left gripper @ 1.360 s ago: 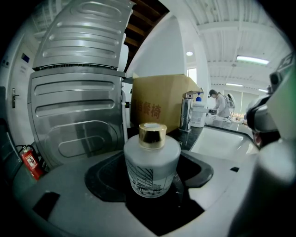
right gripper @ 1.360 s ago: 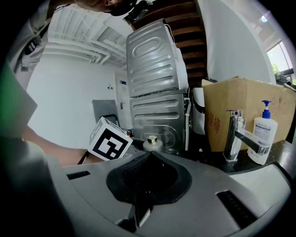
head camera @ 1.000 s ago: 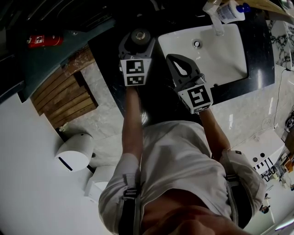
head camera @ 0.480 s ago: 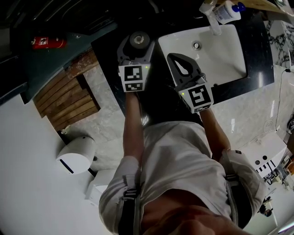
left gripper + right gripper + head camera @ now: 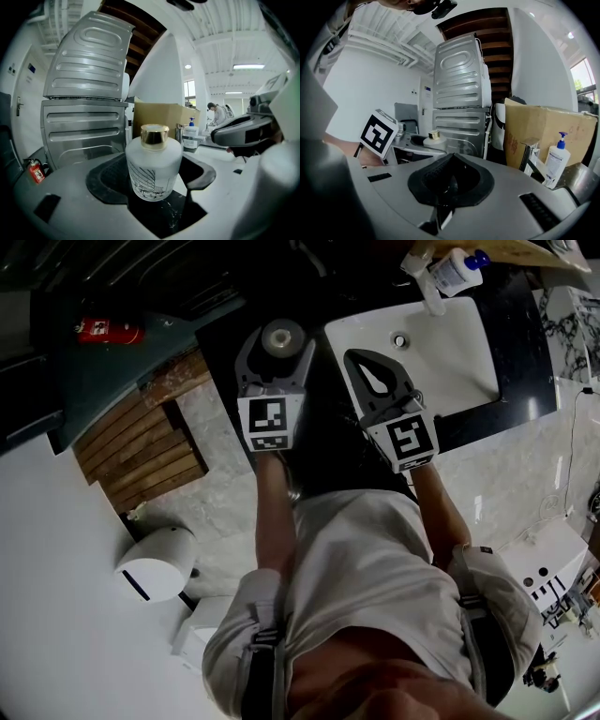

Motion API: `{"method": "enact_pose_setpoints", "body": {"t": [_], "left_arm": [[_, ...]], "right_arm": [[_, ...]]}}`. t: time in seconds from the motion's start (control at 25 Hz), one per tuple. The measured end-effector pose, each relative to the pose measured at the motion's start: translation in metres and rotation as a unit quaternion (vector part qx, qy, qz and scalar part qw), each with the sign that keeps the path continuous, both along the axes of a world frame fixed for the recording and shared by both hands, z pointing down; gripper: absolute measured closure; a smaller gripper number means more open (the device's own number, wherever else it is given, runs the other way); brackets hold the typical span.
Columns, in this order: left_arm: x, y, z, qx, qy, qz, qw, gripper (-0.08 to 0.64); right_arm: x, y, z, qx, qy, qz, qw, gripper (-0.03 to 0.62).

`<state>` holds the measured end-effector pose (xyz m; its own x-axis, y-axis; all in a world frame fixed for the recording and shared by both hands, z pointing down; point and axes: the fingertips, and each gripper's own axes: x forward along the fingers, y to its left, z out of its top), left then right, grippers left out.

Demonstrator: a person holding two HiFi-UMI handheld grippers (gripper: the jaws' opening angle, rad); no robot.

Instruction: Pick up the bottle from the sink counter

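The frosted white bottle with a gold cap stands between the black pads of my left gripper, which is shut on it just over the black marble counter. From above, the bottle's cap shows inside the left gripper, left of the sink. My right gripper hovers at the sink's near left corner, shut and holding nothing. In the right gripper view its pads meet, and the bottle is seen far left, behind the left gripper's marker cube.
A white sink sits in the dark counter with a faucet and a pump soap bottle at its back. A cardboard box and silver stacked machines stand behind. Wooden slats and a white bin lie at floor left.
My left gripper with the bottle has shifted slightly toward the person. The right gripper has barely moved and stays shut.
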<state>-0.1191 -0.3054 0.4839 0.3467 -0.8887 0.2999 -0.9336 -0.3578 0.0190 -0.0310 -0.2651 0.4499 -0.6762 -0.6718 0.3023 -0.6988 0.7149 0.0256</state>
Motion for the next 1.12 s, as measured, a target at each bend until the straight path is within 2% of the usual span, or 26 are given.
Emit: {"method": "enact_pose_setpoints", "body": {"t": [0.56, 0.88, 1.12], "left_arm": [[-0.007, 0.041, -0.072, 0.043, -0.004, 0.003, 0.9991, 0.235], [-0.013, 0.061, -0.103, 0.053, 0.003, 0.001, 0.9986, 0.235], [-0.017, 0.076, -0.117, 0.055, 0.021, -0.001, 0.9982, 0.235]], "right_arm": [[-0.002, 0.007, -0.051, 0.038, -0.013, -0.007, 0.999, 0.6], [-0.005, 0.012, -0.081, 0.057, -0.022, -0.012, 0.998, 0.6], [-0.011, 0.019, -0.096, 0.059, -0.033, -0.02, 0.997, 0.601]]}}
